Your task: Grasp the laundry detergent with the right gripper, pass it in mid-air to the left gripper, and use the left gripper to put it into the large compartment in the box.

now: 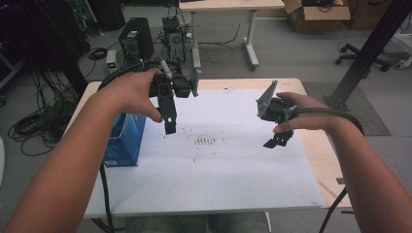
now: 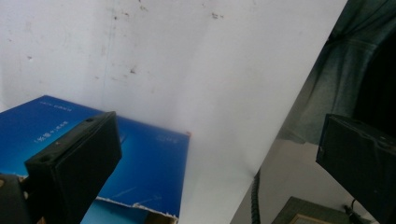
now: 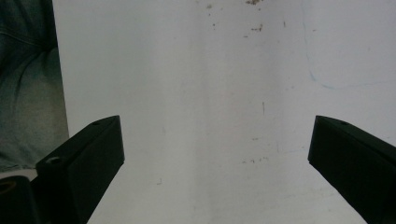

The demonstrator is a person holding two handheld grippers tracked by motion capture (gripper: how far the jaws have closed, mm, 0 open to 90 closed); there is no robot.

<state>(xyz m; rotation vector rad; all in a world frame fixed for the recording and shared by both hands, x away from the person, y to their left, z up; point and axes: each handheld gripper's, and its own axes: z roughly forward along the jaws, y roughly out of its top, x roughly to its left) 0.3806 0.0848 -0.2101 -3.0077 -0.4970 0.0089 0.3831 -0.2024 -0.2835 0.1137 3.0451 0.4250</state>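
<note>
White-topped bench (image 1: 243,184), office floor behind. Blue box (image 1: 127,141) stands at bench's left edge, untouched. Left tool (image 1: 170,127) hovers just beside box, jaws wide, empty. Right tool (image 1: 278,141) hangs near right edge, jaws wide, empty. Grasp not yet begun.

Saw a bright blue box (image 1: 125,141) with small white lettering, a white sheet (image 1: 218,165) marked with small reddish-brown specks, a pale wooden table (image 1: 318,150) under it, black left gripper (image 1: 170,127) and right gripper (image 1: 277,141), grey floor.
</note>
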